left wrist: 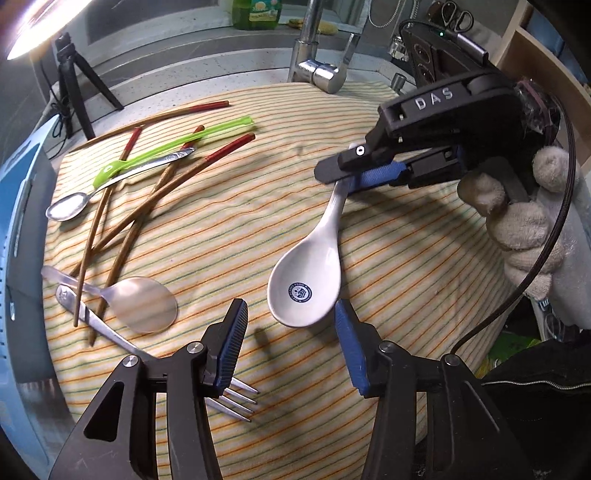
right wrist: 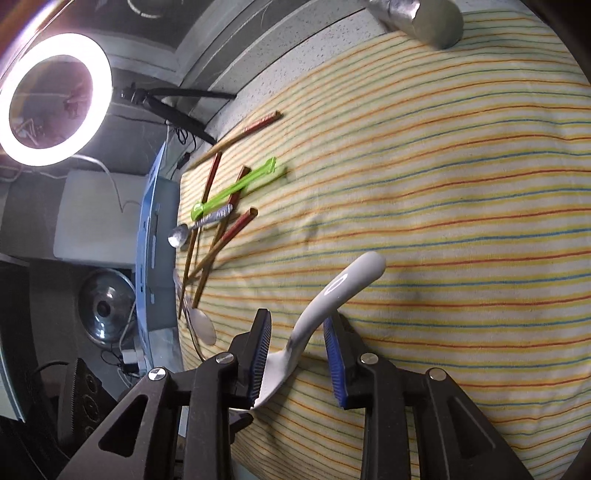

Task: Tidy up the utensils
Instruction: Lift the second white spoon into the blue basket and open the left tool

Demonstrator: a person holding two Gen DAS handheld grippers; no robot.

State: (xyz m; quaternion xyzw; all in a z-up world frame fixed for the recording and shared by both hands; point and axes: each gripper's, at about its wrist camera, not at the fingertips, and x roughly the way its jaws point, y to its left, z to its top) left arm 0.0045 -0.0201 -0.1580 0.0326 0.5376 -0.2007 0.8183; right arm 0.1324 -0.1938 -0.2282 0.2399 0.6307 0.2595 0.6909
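A white ceramic spoon (left wrist: 306,280) lies on the striped cloth (left wrist: 388,280), bowl toward me. My right gripper (left wrist: 338,175) sits over its handle with a finger on each side; in the right wrist view the handle (right wrist: 332,299) lies between the open fingers (right wrist: 295,343), not pinched. My left gripper (left wrist: 290,321) is open and empty just in front of the spoon bowl. A metal fork (left wrist: 236,400) lies under its left finger. Several red-tipped brown chopsticks (left wrist: 147,210), a green plastic pick (left wrist: 173,147), a small metal spoon (left wrist: 70,206) and a large metal spoon (left wrist: 144,304) lie in a heap at the left.
A chrome faucet (left wrist: 314,55) stands behind the cloth, with a green soap bottle (left wrist: 258,14) behind it. A black tripod (left wrist: 74,88) is at the back left. A blue bin edge (left wrist: 22,206) borders the cloth's left side. A ring light (right wrist: 51,99) glows beyond it.
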